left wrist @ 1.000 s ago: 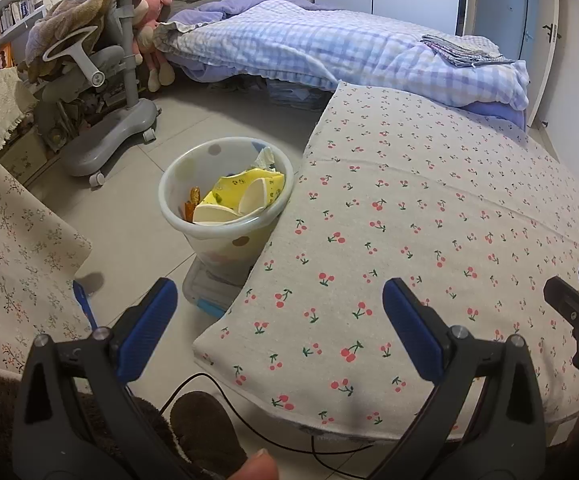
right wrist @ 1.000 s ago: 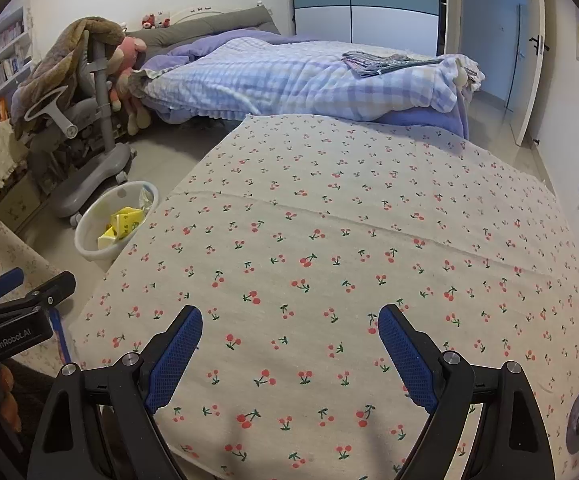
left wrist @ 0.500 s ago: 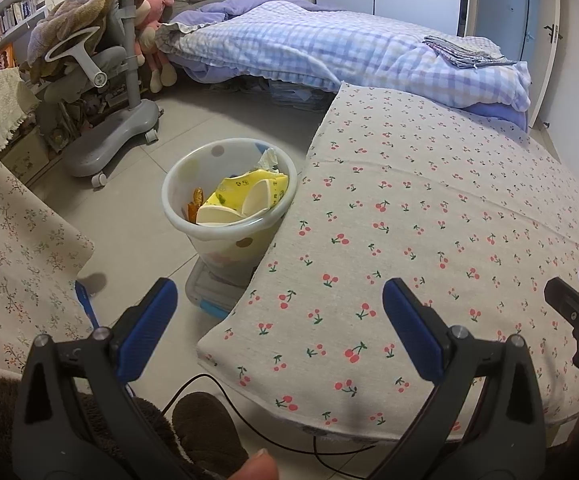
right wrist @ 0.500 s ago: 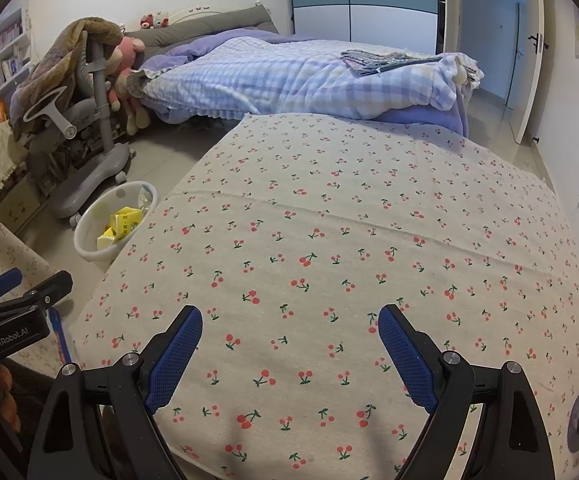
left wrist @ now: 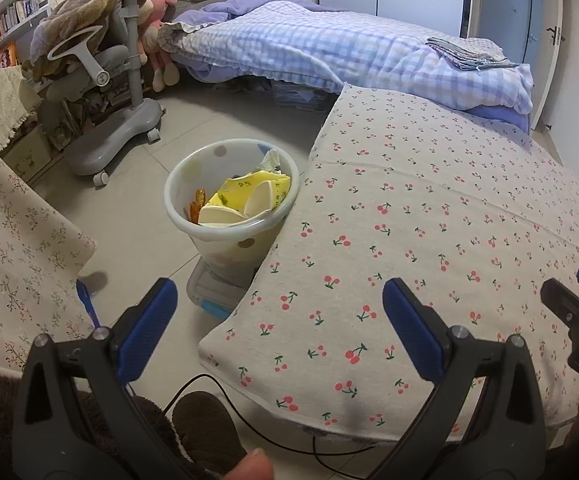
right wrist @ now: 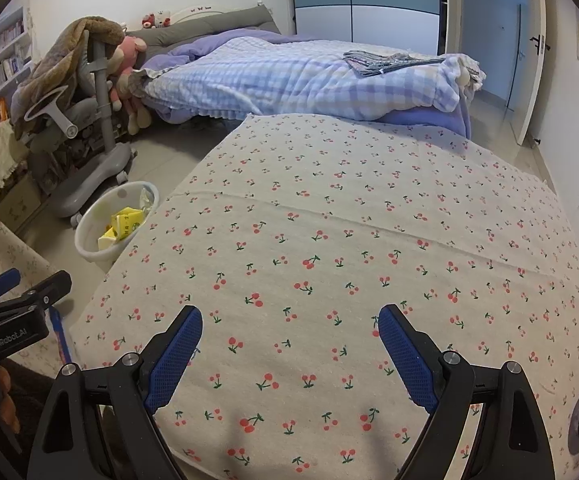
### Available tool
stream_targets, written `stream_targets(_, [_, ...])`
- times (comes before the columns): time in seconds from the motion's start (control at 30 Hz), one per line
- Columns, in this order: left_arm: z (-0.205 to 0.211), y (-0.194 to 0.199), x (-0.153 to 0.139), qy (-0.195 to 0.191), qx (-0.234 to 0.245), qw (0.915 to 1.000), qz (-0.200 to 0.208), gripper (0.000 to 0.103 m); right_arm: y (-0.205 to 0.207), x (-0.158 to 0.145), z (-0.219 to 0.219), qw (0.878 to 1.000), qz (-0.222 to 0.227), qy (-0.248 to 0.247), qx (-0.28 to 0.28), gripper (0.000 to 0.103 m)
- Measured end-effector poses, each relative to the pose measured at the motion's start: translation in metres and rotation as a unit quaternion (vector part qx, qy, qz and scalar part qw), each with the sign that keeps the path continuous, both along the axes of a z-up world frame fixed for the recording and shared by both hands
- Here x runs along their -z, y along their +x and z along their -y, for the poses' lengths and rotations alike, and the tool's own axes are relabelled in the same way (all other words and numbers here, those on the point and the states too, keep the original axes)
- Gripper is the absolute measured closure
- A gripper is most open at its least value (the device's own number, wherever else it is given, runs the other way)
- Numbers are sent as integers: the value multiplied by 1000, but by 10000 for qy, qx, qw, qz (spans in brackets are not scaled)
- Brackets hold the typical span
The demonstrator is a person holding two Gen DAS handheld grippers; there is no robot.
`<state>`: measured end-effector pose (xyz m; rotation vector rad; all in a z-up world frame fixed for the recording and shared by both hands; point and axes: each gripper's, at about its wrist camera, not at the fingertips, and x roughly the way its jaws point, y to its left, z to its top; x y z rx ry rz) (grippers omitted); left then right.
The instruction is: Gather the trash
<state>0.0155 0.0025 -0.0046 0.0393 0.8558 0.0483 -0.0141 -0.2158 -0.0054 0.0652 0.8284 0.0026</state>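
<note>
Trash bin (left wrist: pixel 231 204), already holding wrappers, sits left of centre on the floor against the cherry-print tabletop (left wrist: pixel 429 220), nearer the left tool (left wrist: pixel 279 306); both it and the right tool (right wrist: pixel 289 330) gape wide, empty

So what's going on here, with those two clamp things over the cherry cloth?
A person is tidying up trash with a hand-held gripper in each hand. Right now both the left gripper and the right gripper are open and empty, held over a table covered in a cherry-print cloth. No trash shows on the cloth. Beside the table, on the floor, stands a white bin with yellow packaging and pale cups or lids already inside.
</note>
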Motion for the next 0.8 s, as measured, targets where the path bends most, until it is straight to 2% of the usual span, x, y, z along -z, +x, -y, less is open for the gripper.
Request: stream_targets(0.8, [-6,9,4,-162,12,9998,-129,1,17,7,-13,9999,-14,-30,-130,11])
